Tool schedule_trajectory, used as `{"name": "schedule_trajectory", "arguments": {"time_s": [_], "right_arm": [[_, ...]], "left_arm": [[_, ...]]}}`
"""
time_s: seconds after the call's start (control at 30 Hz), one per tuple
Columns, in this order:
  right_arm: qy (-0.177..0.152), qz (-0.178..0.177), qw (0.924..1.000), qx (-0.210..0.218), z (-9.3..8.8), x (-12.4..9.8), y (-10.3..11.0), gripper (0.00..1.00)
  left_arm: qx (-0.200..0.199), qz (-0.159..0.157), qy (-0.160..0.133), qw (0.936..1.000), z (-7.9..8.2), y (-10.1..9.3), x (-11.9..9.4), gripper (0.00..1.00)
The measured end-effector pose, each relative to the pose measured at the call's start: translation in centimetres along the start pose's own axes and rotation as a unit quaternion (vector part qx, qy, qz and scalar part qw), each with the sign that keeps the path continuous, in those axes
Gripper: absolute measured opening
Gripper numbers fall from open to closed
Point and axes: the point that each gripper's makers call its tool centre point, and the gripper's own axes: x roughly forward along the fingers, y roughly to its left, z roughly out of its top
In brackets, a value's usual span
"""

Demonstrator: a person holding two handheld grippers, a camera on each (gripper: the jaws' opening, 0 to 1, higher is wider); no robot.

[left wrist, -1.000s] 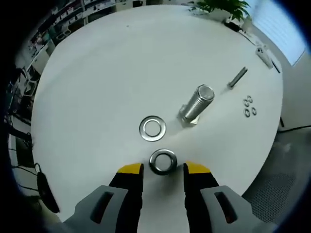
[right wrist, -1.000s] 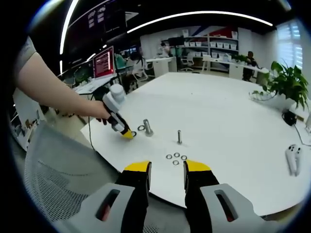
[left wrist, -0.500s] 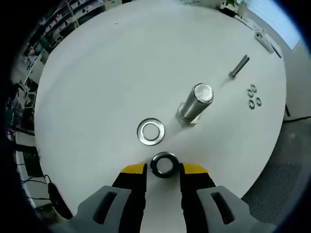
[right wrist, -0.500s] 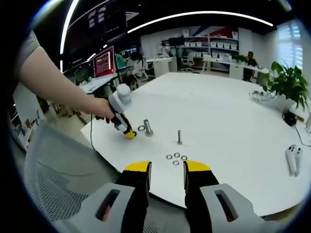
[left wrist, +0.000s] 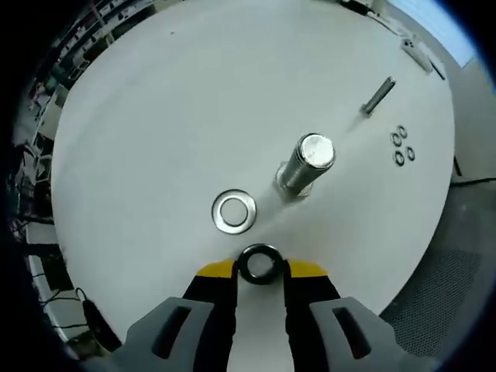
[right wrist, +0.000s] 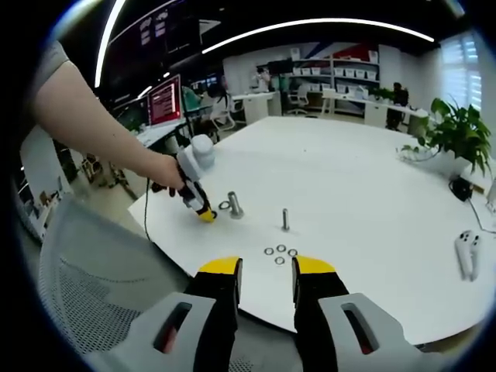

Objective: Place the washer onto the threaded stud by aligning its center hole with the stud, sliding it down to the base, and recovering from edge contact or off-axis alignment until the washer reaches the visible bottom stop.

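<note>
- Thick washer [left wrist: 260, 264] lies flat on the white table [left wrist: 155, 116], right between your left gripper [left wrist: 260, 270] tips; whether the jaws pinch it, can't tell.
- Large threaded stud [left wrist: 305, 165] stands upright beyond it, apart.
- Flat washer [left wrist: 234, 212] lies just left of the stud's base.
- Your right gripper [right wrist: 265, 266] hangs at the table edge, jaws parted, holding nothing.
- Small bolt [left wrist: 377, 96] and three small washers [left wrist: 401, 145] sit farther out.
</note>
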Motion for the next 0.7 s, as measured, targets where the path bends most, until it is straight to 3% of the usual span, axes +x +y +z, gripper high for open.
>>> {"name": "schedule_trajectory", "arguments": {"time_s": [0.2, 0.7], "right_arm": [[-0.001, -0.002, 1.0, 0.002, -0.01, -0.02, -0.11, 0.28], [-0.004, -0.002, 1.0, 0.002, 0.1, -0.03, -0.11, 0.28]], "left_arm": [[0.003, 0.0, 0.022, 0.9997, -0.01, 0.18, 0.23, 0.21], [0.01, 0.001, 0.011, 0.9999, -0.12, -0.08, 0.08, 0.22]]}}
